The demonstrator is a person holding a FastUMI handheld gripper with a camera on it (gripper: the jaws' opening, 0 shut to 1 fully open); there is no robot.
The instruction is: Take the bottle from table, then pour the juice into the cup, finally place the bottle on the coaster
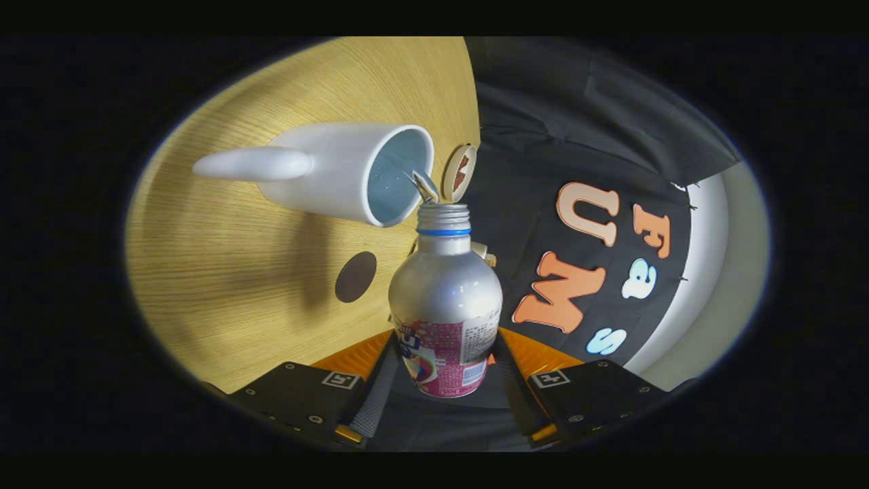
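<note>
The gripper (445, 380) is clamped on the bottle (445, 305), whose long axis runs straight ahead between the fingers to its open mouth at the rim of the cup (339, 170), with the coaster (356, 276) nearer, beside the bottle's shoulder.

no wording can be made out. the bottle (445, 272) wears a pink and white label (441, 360) with blue lettering and a block of fine print, all too blurred to read. the gripper (445, 346) has both fingers pressed on the bottle's sides at that label. each finger block bears a small square black-and-white marker, one on the left (340, 379) and one on the right (550, 378). the coaster (459, 172) shows a dark reddish mark, unreadable.
</note>
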